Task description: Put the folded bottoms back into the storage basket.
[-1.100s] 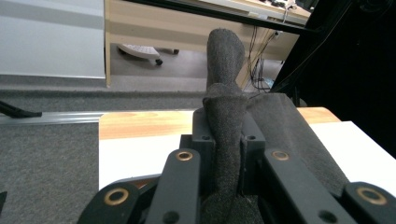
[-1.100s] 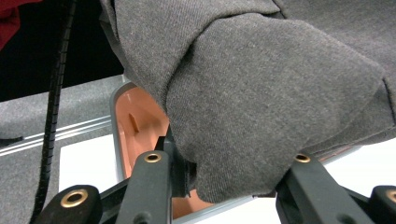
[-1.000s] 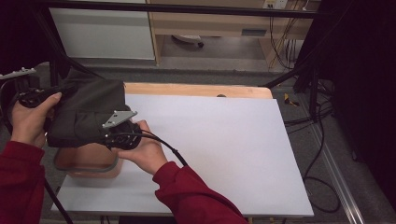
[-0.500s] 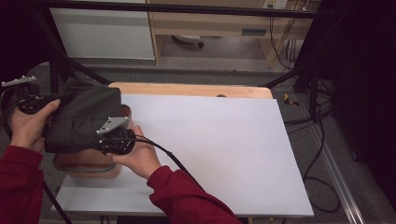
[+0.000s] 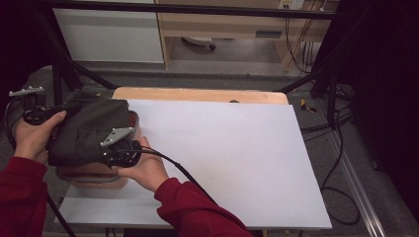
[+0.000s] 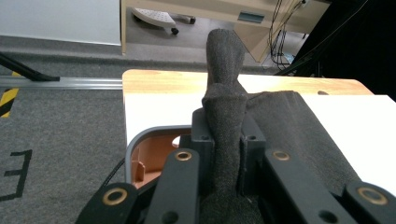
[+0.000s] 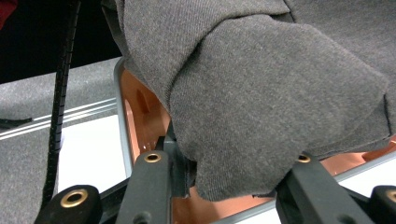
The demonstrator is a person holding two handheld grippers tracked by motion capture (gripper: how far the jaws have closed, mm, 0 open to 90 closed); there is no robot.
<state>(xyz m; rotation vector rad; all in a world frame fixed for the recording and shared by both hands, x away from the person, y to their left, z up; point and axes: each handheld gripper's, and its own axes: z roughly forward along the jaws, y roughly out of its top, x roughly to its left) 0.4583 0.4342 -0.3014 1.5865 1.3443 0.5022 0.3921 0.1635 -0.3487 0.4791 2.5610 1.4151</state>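
Between the clamped jaws of the left gripper (image 6: 227, 154) a fold of the dark grey cloth (image 5: 89, 131) is pinched; the right gripper (image 7: 229, 179) grips its other end, jaws partly closed on a thick bunch. Directly below the cloth sits the brown bin (image 5: 91, 175), both hands equally near it, cloth spanning its opening.

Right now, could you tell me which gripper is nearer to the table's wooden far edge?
Left. The left gripper holds the dark cloth at its far-left end, closer to the wooden far edge; the right gripper grips the cloth's near side, further back.
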